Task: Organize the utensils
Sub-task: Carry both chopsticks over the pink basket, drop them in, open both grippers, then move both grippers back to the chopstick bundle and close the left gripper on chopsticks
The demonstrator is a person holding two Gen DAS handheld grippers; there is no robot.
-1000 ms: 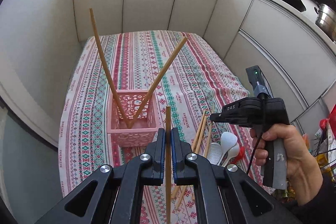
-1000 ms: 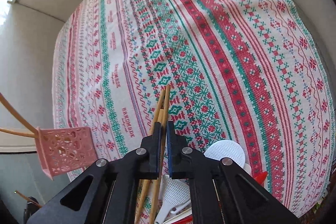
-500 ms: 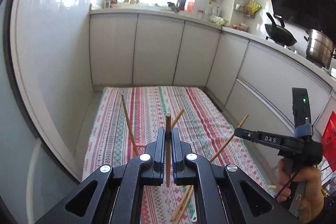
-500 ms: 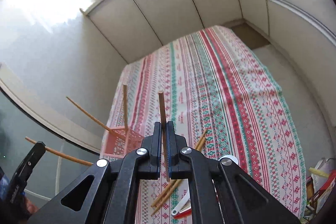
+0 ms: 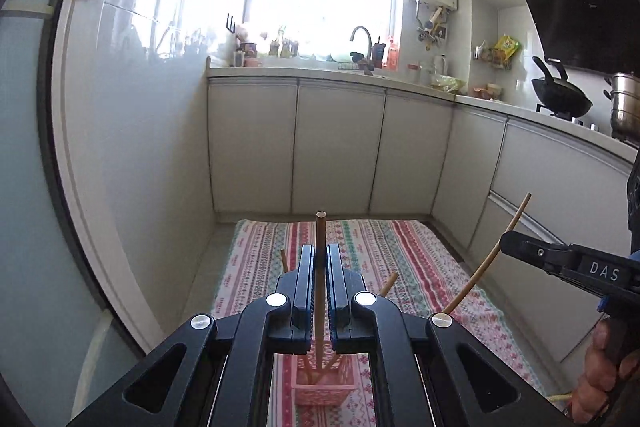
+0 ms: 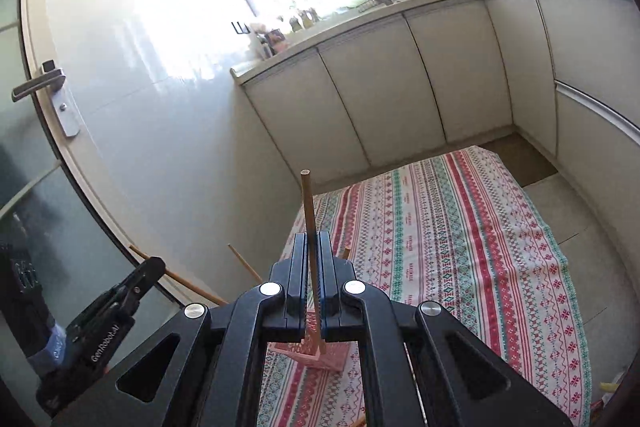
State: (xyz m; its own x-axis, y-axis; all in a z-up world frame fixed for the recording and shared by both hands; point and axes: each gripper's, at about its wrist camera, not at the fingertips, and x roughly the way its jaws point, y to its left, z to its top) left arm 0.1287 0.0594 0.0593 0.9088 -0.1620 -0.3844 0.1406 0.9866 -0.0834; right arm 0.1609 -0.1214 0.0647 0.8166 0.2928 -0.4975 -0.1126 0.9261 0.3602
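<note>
Chopsticks are standing upright in both my tools: my left tool [image 5: 320, 267] is clamping one chopstick [image 5: 320, 247] above the pink basket [image 5: 324, 387], my right tool [image 6: 314, 255] is clamping another chopstick [image 6: 308, 211], both held level over the striped cloth [image 6: 460, 227].

Black left gripper [image 5: 320, 269] has blue-edged fingers [image 5: 307, 279] and silver screws [image 5: 276, 299].
</note>
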